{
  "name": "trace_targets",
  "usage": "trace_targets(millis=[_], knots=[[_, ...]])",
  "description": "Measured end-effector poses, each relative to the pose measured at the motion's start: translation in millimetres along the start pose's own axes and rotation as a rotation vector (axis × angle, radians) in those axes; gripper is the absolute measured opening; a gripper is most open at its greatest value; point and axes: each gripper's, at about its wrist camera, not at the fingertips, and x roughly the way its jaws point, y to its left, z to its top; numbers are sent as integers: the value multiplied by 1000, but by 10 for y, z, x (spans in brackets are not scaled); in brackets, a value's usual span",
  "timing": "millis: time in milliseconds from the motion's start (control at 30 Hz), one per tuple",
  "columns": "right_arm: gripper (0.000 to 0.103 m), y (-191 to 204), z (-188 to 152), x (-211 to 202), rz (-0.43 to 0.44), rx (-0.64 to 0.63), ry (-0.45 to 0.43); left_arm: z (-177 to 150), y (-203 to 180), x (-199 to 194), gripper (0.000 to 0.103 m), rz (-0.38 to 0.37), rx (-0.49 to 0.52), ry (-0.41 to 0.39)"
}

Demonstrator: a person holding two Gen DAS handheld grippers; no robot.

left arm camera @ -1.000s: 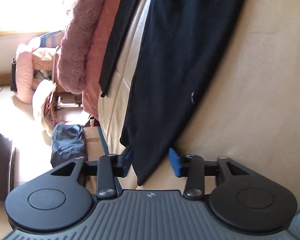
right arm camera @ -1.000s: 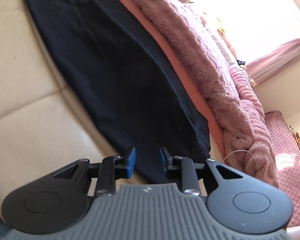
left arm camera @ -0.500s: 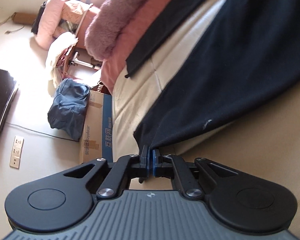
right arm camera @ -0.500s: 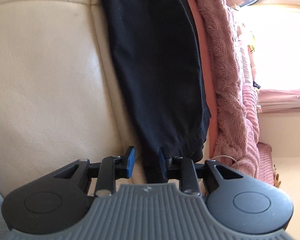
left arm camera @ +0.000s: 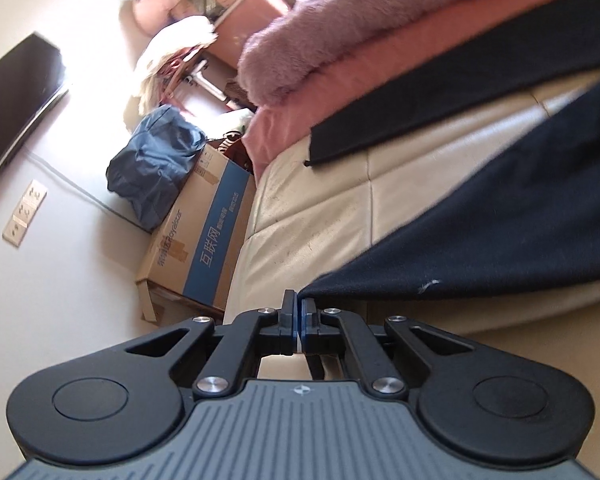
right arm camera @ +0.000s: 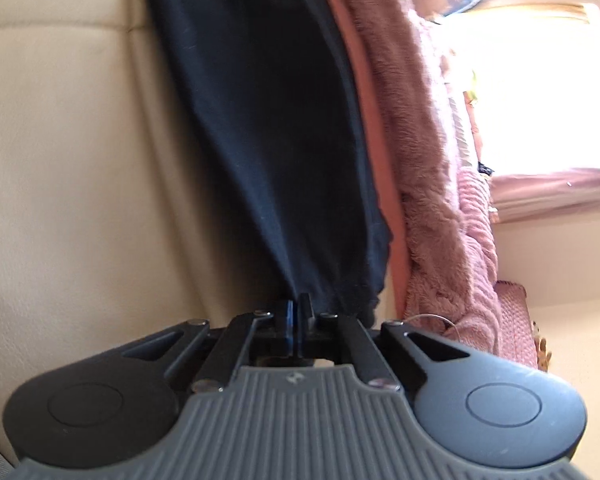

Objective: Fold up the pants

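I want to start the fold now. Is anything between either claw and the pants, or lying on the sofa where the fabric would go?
Nothing visible. The left claw and right claw are each shut on an edge of the dark pants. The cream sofa beside them looks bare; the pink blanket lies off to the side.

A second ago both jaws stood apart around the dark navy fabric pants (left arm camera: 520, 216). Now the left hand-held gripper (left arm camera: 299, 312) pinches one corner, lifted clear of the cream leather sofa (left arm camera: 320, 216), and the right hand-held gripper (right arm camera: 298, 312) clamps the other hem corner.
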Motion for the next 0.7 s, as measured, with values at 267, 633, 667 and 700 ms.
trace_targets(millis=[267, 633, 667, 700], knots=[[0, -547, 127, -152, -99, 192, -17, 318, 463, -259, 1, -15, -220, -97], [0, -1560, 515, 185, -138, 415, -37, 1279, 762, -12, 1, 12, -276, -144], [0, -1641, 579, 300, -136, 418, -34, 1368, 754, 73, 1, 12, -273, -131], [0, -1702, 634, 399, -134, 418, -31, 1449, 741, 159, 1, 10, -268, -118]])
